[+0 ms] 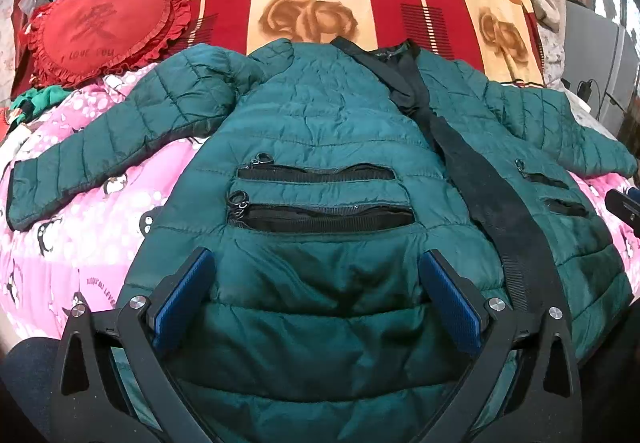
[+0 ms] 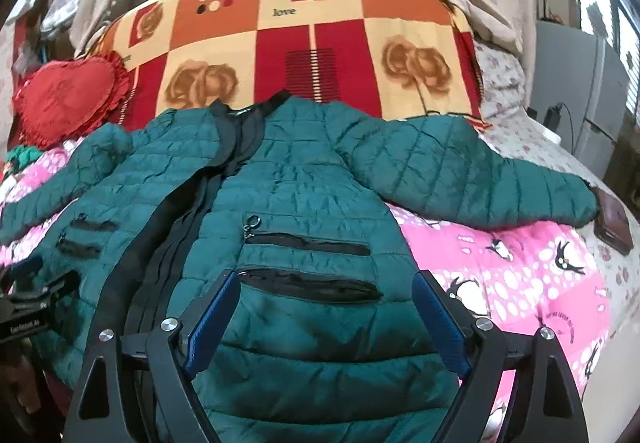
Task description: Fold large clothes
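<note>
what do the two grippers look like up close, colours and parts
The left gripper and the right gripper look the same: black angular finger frames with triangular cut-outs, round silver bolts at the joints, and ribbed blue pads lining the inner faces of the fingers. No cables or sleeves show.

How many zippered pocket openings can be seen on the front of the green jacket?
4. On the green quilted puffer jacket, two black-lined pockets are stacked on one front panel, and two on the other panel, across the black centre placket. No others are visible.
</note>
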The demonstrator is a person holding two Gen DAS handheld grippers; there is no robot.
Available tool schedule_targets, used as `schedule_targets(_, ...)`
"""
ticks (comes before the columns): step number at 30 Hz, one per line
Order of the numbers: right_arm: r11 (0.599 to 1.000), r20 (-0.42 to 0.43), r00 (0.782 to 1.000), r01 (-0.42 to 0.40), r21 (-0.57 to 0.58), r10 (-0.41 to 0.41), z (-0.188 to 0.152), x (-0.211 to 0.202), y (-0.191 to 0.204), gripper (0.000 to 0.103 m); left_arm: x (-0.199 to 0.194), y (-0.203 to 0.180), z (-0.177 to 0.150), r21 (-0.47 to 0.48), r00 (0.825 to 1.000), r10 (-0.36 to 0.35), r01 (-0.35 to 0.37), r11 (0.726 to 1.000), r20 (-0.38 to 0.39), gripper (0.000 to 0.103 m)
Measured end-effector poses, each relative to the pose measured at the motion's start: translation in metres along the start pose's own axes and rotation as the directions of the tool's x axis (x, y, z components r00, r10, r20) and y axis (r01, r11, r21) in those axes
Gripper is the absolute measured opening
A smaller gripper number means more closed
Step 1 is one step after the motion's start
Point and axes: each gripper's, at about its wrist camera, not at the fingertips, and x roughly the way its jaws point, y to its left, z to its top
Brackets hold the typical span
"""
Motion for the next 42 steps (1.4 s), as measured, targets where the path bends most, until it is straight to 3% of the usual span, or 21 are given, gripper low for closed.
schedule_targets(16, 0.997, -0.019, 1.0, 0.015, -0.075, -0.017, -0.003, 0.012, 0.021, 0.086, -0.004, -0.001, 0.001, -0.004, 1.0, -0.001, 0.001, 1.0, 0.004, 0.103)
schedule_targets(42, 0.996, -0.018, 0.999, 0.026, -0.091, -0.027, -0.004, 0.011, 0.02, 0.086, 0.0, -0.003, 0.0, 0.001, 1.0, 0.001, -0.001, 1.0, -0.012, 0.103)
